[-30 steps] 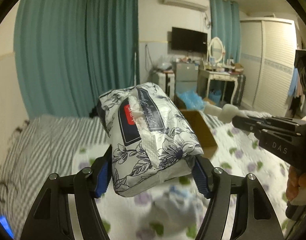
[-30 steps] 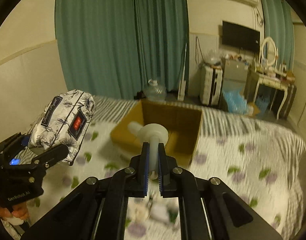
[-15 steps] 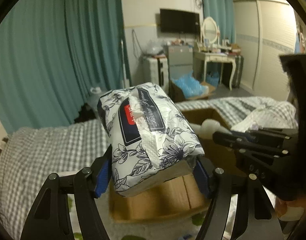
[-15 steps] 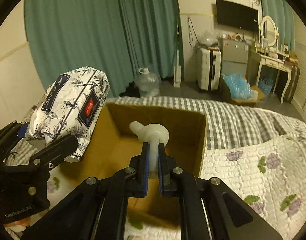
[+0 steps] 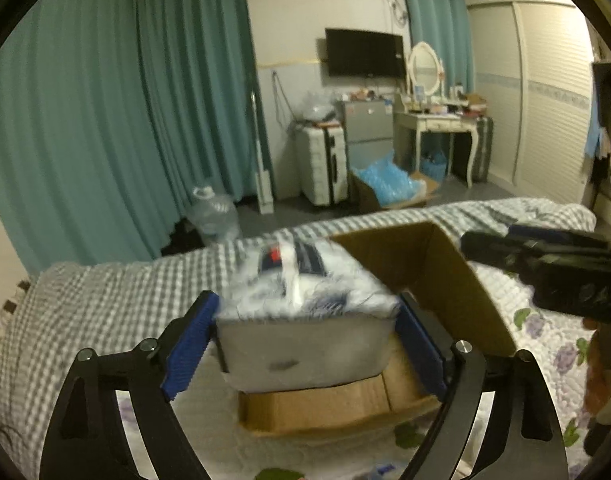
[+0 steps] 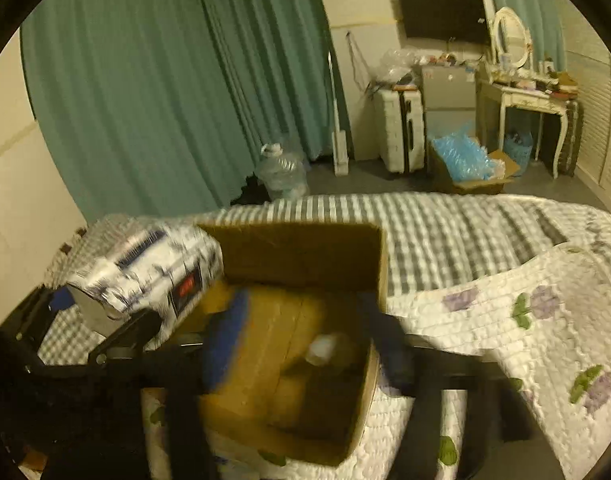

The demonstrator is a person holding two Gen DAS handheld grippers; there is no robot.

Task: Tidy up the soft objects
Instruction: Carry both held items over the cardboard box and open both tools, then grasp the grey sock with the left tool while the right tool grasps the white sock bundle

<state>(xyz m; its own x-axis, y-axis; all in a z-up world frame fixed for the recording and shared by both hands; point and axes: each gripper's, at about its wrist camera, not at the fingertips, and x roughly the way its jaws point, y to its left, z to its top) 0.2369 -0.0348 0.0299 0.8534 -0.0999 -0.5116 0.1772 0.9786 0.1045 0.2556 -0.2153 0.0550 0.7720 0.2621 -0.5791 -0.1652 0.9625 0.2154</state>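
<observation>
A floral white-and-navy tissue pack (image 5: 305, 312) sits blurred between my left gripper's (image 5: 305, 344) blue pads, which stand wide beside it; I cannot tell if they still grip it. It hangs over the near-left edge of an open cardboard box (image 5: 445, 280) on the bed. In the right wrist view the pack (image 6: 145, 276) is at the box's (image 6: 305, 256) left rim. My right gripper (image 6: 301, 344) is open, blurred, over the box. A small white object (image 6: 323, 348) lies blurred inside the box below it.
The box rests on a bed with a grey checked sheet (image 5: 105, 300) and a flowered quilt (image 6: 525, 320). Teal curtains, a water jug (image 6: 283, 172), a suitcase, a fridge and a dressing table stand beyond the bed.
Both grippers moved down toward the box. The right gripper opened and the white object it held now lies in the box. The tissue pack tipped down level between the left pads.
</observation>
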